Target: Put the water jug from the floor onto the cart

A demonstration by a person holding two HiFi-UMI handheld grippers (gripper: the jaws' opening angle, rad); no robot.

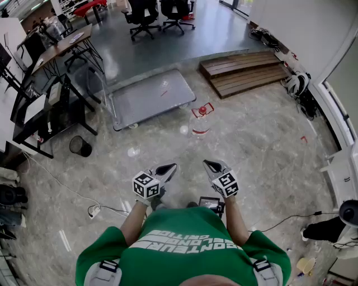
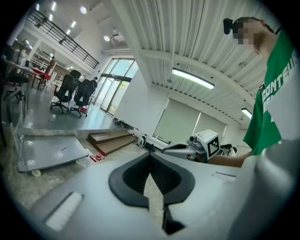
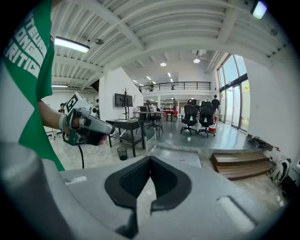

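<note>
Approach step, I judge: left gripper (image 1: 169, 168) and right gripper (image 1: 210, 165) clenched, empty. Next, reach the clear red-capped plastic water jug (image 1: 200, 120) mid-frame, near the grey flat metal cart (image 1: 148, 98).

- so the water jug (image 1: 200, 120) stands on the floor straight ahead of the person
- cart (image 1: 148, 98) is behind it and off to the left, near the jug but not touching
- wooden steps (image 1: 243, 71) lie right of the cart, behind and right of the jug
- bin (image 1: 80, 146) stands on the floor left of the cart, just beside a desk (image 1: 42, 111)
- office chairs (image 1: 156, 14) are way at the back, beyond the cart
- left gripper (image 1: 170, 166) and right gripper (image 1: 208, 163) are side by side close in front of the person, well short of the jug
- power strip (image 1: 94, 211) lies on the floor at the person's left
</note>
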